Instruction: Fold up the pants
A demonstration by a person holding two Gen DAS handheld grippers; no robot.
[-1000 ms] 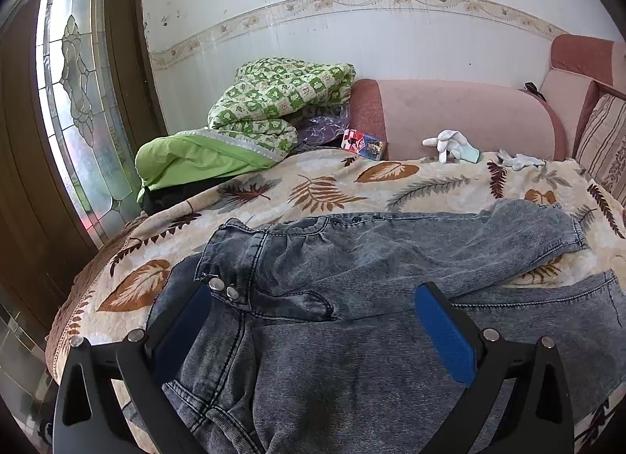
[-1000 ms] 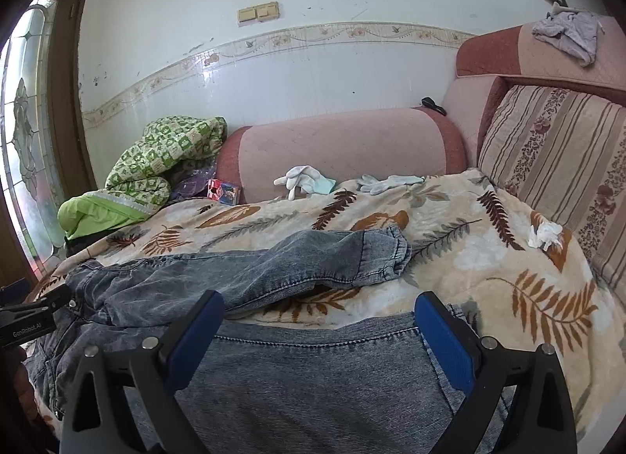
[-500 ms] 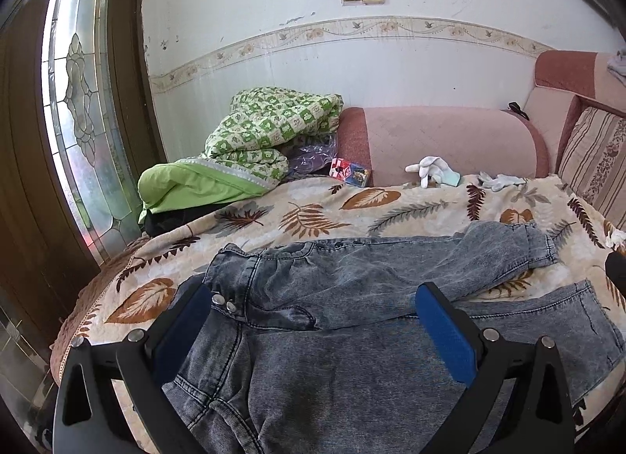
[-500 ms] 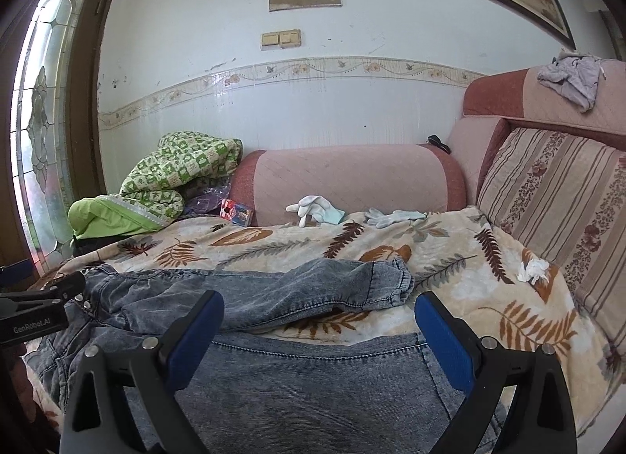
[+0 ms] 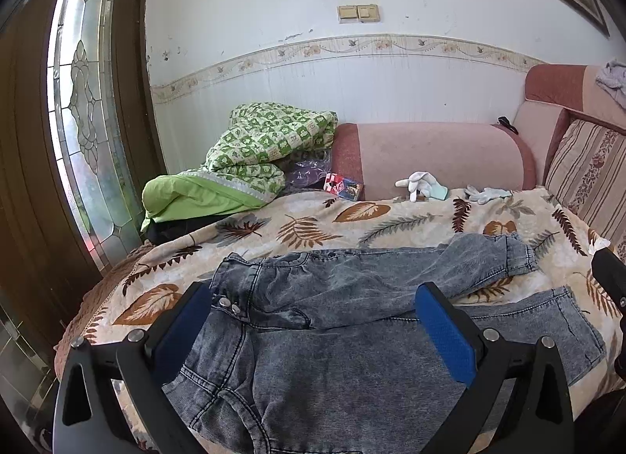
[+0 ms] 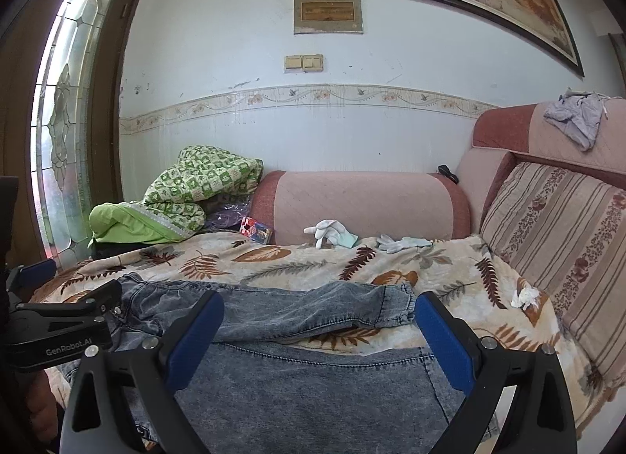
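My left hand-held gripper (image 5: 313, 321) hangs over the waist end of the pants (image 5: 352, 336) with its blue pads (image 5: 444, 336) spread wide, gripping nothing. My right hand-held gripper (image 6: 319, 336) is spread the same way and empty, above the near leg toward its hem end. In the right view I can see the left tool's black body at the left edge, beside the waistband. The pants, grey washed denim, lie across the leaf-print blanket (image 5: 313, 227) on the sofa (image 5: 430, 157), waist to the left and legs running right; the far leg angles up and away from the near one, so patterned blanket shows between their cuffs. Beyond them a green quilt (image 5: 254, 157) is heaped at the left against the wall, with a small colourful box (image 5: 344, 186) next to it. White gloves (image 5: 420, 184) lie along the backrest, and a striped cushion (image 6: 563, 235) stands at the right.
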